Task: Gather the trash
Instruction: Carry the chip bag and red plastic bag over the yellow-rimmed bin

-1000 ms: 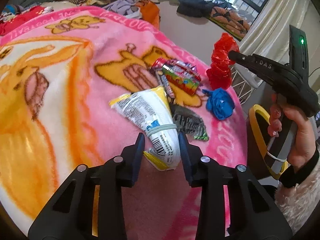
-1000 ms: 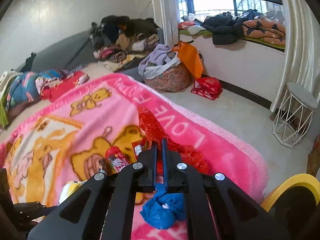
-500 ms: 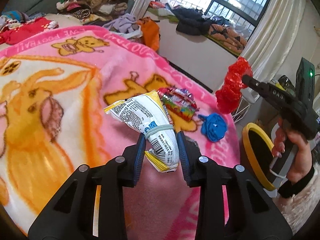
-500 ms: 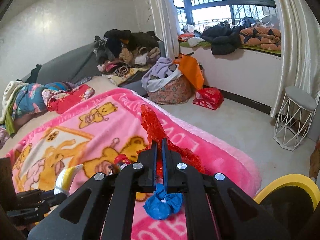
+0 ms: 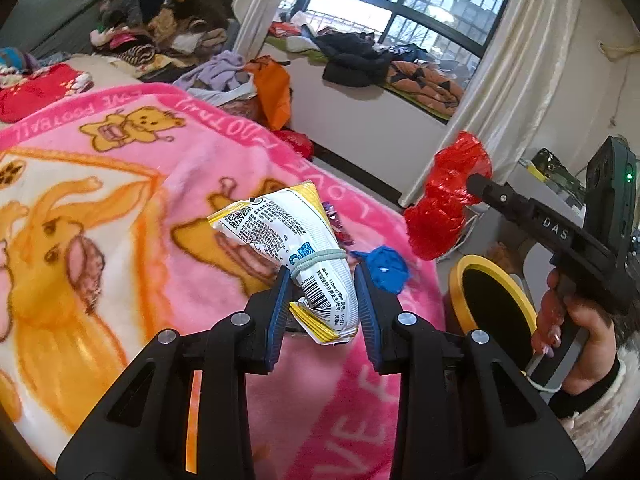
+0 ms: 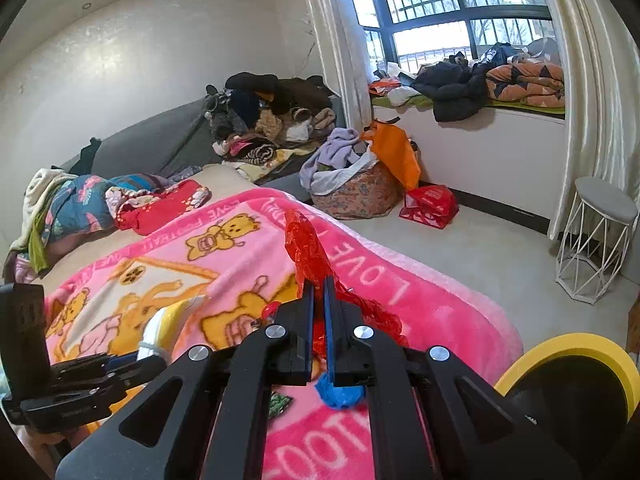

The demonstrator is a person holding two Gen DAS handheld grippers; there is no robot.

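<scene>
Both grippers loaded, trash on its way to the bin!

The left gripper (image 5: pixel 320 300) is narrowed onto a white-and-yellow crinkly snack packet bound with a rubber band (image 5: pixel 304 248), lifted clear of the pink cartoon-bear blanket (image 5: pixel 120 208) on the bed. The right gripper (image 6: pixel 318 312) is pinched tight on a crumpled red plastic wrapper (image 6: pixel 308 248), held beside the bed's edge. Next move, I'd say: carry both over the round yellow-rimmed black bin (image 5: pixel 496 312) on the floor and release. A scrunched blue plastic scrap (image 5: pixel 386 274) lies on the blanket, waiting for collection.
</scene>
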